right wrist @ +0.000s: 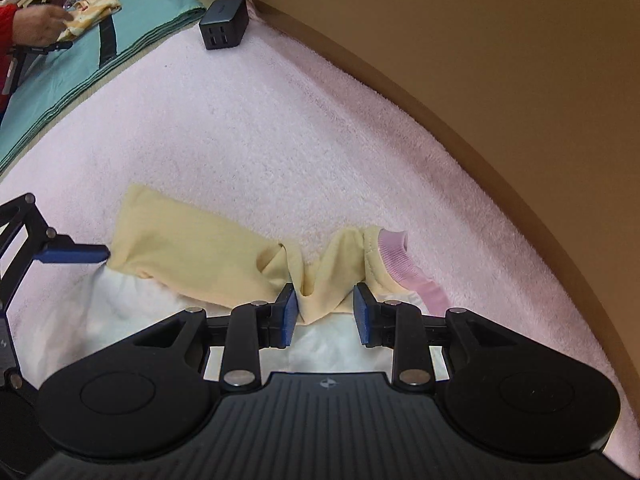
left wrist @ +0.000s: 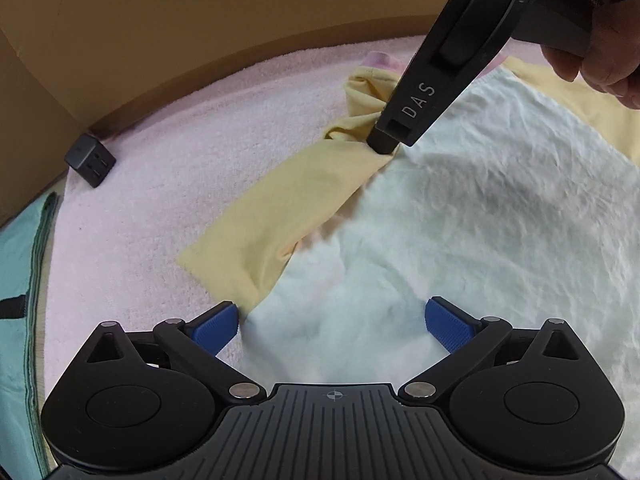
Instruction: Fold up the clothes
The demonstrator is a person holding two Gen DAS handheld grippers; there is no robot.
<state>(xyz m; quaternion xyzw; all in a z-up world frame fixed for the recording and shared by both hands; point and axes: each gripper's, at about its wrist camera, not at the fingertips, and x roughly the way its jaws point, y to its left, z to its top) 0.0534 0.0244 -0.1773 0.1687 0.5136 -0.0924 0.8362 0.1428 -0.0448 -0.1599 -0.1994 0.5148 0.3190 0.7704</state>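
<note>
A pale yellow garment with a white body (left wrist: pixel 460 220) lies on a pink towel (left wrist: pixel 160 208). Its yellow sleeve (left wrist: pixel 280 208) runs from the lower left up to the middle of the left wrist view. My left gripper (left wrist: pixel 334 324) is open wide over the white part, one blue pad beside the sleeve's end, nothing gripped. My right gripper (right wrist: pixel 326 312) is shut on a bunched fold of the yellow garment (right wrist: pixel 320 300), next to its pink ribbed cuff (right wrist: pixel 396 252). In the left wrist view the right gripper (left wrist: pixel 386 142) pins that fold, with taut creases around it.
A black charger cube (right wrist: pixel 223 24) sits at the towel's far edge by a brown wall (right wrist: pixel 480 60). A folded teal cloth (right wrist: pixel 132 32) lies beyond the towel, where a person in red sleeves (right wrist: pixel 24 20) handles a striped yellow garment. A hand (left wrist: pixel 600 68) holds the right gripper.
</note>
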